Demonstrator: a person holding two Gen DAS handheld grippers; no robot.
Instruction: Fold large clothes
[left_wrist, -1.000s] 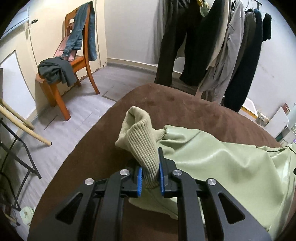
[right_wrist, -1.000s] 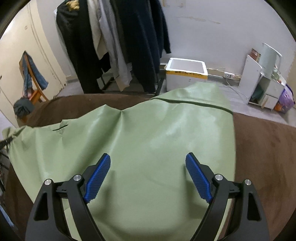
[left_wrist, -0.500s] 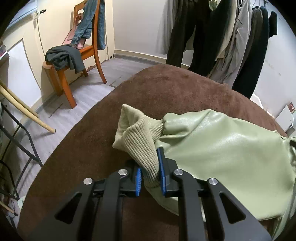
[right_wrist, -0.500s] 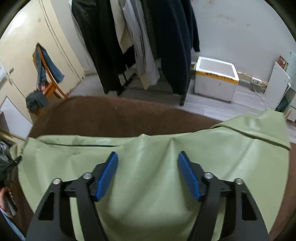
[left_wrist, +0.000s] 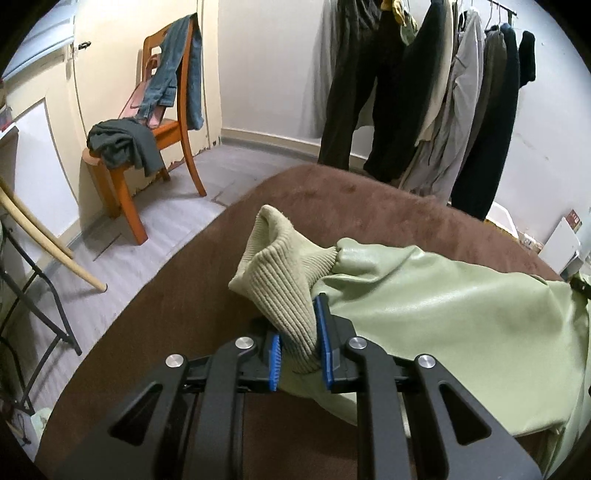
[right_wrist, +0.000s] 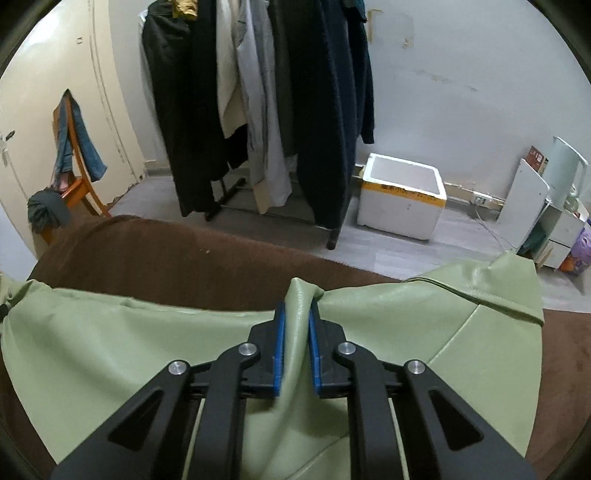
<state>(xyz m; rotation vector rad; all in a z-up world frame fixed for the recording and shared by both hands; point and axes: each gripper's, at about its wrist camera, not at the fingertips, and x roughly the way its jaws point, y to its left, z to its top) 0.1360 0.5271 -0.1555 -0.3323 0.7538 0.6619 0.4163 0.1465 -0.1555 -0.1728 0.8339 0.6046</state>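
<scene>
A pale green leather-look jacket (right_wrist: 129, 350) lies spread on the brown velvety cover (right_wrist: 166, 251). Its ribbed knit cuff (left_wrist: 280, 273) stands up between the blue pads of my left gripper (left_wrist: 297, 325), which is shut on it; the sleeve (left_wrist: 443, 314) trails off to the right over the brown cover (left_wrist: 332, 199). In the right wrist view my right gripper (right_wrist: 296, 310) is closing its jaws on a raised ridge of the jacket's body near the far edge, and the pads pinch the fold. The collar end (right_wrist: 509, 280) lies to the right.
A wooden chair (left_wrist: 147, 122) with jeans and a dark garment stands at the back left. A rack of hanging dark clothes (right_wrist: 258, 92) runs behind the cover, with a white foam box (right_wrist: 402, 195) and white cabinets (right_wrist: 532, 192) to its right. A black folding frame (left_wrist: 29, 288) stands at the left.
My right gripper slid across the jacket toward its far edge and closed from wide open onto a fold of it. The left gripper kept its hold on the cuff and shifted slightly.
</scene>
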